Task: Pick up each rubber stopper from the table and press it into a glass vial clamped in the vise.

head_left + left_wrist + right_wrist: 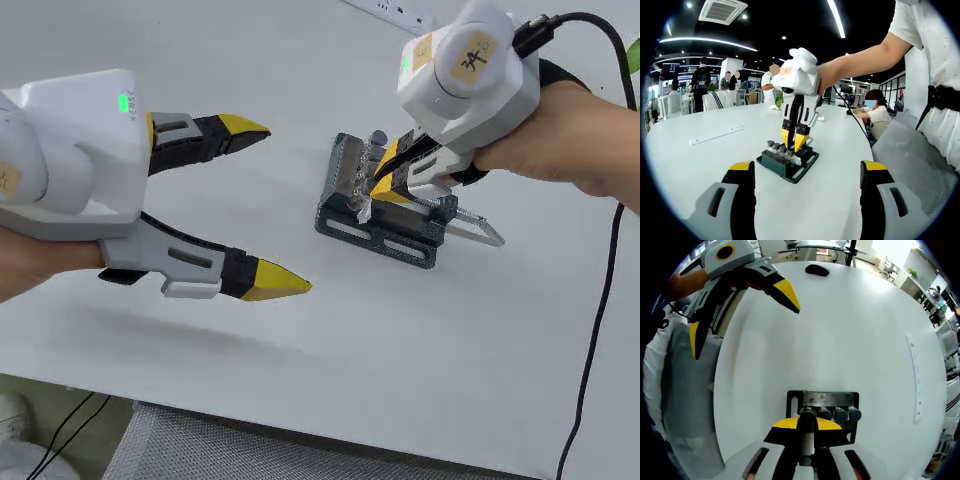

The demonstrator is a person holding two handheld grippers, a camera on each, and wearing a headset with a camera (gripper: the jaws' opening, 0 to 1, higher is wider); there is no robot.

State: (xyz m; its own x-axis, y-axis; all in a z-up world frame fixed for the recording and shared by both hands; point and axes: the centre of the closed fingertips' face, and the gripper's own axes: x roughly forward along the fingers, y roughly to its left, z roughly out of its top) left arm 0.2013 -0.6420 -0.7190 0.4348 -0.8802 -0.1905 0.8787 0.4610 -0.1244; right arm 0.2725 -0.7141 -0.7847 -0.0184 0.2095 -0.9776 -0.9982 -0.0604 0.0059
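A black vise (380, 240) stands on the white table and clamps a row of glass vials with dark stoppers (840, 415). My right gripper (375, 190) points down onto the row's end vial, its yellow-tipped jaws shut on the rubber stopper (807, 417) there. In the left gripper view the right gripper (792, 142) stands upright over the vise (787, 165). My left gripper (288, 208) hovers wide open to the left of the vise with nothing between its fingers. From the right gripper view, the left gripper (744, 325) hangs beyond the vise (822, 399).
A black cable (600, 300) hangs from the right gripper past the table's right side. The table's front edge (300, 430) is near me. A white power strip (715, 135) lies at the far side. A black object (817, 270) rests on the table's far end. People sit behind.
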